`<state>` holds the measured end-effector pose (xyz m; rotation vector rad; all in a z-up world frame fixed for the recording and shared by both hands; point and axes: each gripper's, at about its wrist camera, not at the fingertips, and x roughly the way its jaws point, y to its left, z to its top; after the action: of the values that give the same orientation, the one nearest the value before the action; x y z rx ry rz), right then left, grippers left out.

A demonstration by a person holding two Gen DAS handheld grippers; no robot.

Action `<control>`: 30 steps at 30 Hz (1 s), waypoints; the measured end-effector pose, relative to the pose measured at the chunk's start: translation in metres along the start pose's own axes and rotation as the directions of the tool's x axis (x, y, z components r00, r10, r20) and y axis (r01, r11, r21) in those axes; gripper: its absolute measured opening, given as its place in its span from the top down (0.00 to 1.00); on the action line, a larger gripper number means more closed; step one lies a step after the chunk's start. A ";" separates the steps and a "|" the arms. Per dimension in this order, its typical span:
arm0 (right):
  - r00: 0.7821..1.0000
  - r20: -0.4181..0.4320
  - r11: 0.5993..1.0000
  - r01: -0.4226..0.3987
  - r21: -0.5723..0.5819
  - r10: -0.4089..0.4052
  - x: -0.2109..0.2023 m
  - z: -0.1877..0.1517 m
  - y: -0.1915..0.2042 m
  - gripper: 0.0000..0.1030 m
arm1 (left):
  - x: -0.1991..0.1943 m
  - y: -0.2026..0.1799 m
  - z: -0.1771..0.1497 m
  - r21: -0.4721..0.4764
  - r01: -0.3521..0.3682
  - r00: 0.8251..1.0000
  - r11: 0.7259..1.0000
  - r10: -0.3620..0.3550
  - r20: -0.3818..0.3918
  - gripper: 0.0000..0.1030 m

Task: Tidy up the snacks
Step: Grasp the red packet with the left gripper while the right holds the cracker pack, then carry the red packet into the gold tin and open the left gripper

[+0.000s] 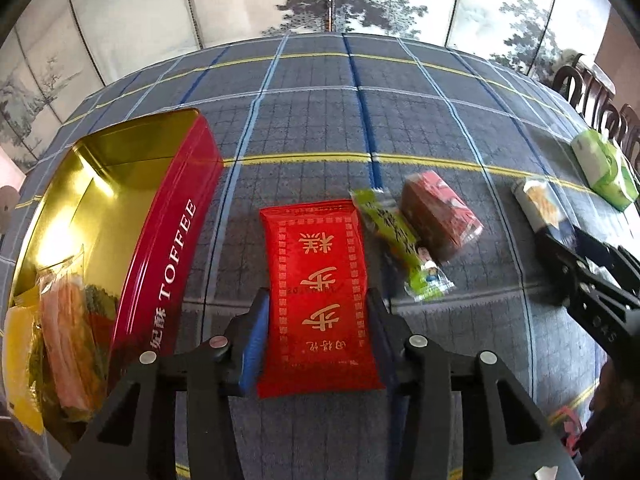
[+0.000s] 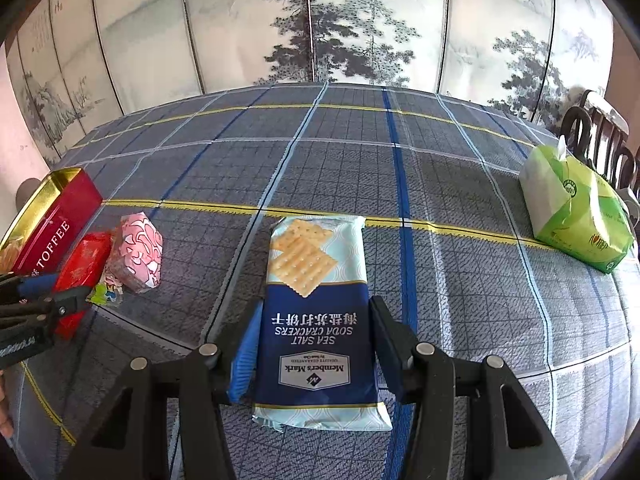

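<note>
Left tongs [image 1: 318, 312], held low over the table [image 1: 400, 120], are clamped on a red snack packet [image 1: 318, 292]; right tongs [image 2: 316, 328] likewise on a soda cracker pack [image 2: 318, 320].

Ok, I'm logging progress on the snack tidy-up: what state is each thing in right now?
Toffee tin: open, lid off, a few snacks inside.
Red snack packet: sealed, flat on the tablecloth, between the left gripper jaws.
Soda cracker pack: sealed, flat, between the right gripper jaws.
Green snack stick: sealed, lying loose.
Pink-wrapped snack: wrapped, loose.
Tissue pack: opened, tissue poking out.
</note>
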<state>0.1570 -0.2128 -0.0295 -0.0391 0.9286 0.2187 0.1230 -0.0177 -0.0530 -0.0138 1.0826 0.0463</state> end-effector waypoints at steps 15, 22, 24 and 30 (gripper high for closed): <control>1.000 -0.005 0.999 0.031 -0.027 -0.031 0.001 0.000 0.007 0.48 | -0.020 -0.001 -0.026 0.022 0.044 0.999 0.999 -0.043 -0.023 0.60; 0.999 -0.005 0.999 0.032 -0.028 -0.032 0.001 0.000 0.007 0.48 | -0.038 -0.001 -0.034 0.057 0.060 0.998 0.997 -0.060 -0.004 0.60; 0.999 -0.005 0.999 0.032 -0.027 -0.032 0.001 0.000 0.007 0.48 | -0.044 0.000 -0.035 0.065 0.063 0.998 0.996 -0.063 0.003 0.60; 0.999 -0.005 0.999 0.032 -0.027 -0.032 0.001 0.000 0.007 0.48 | -0.064 0.006 -0.036 0.085 0.061 0.997 0.995 -0.065 0.040 0.60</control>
<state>0.1562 -0.2055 -0.0295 -0.0793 0.9300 0.2019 0.0610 -0.0149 -0.0134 0.0283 1.0403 -0.0554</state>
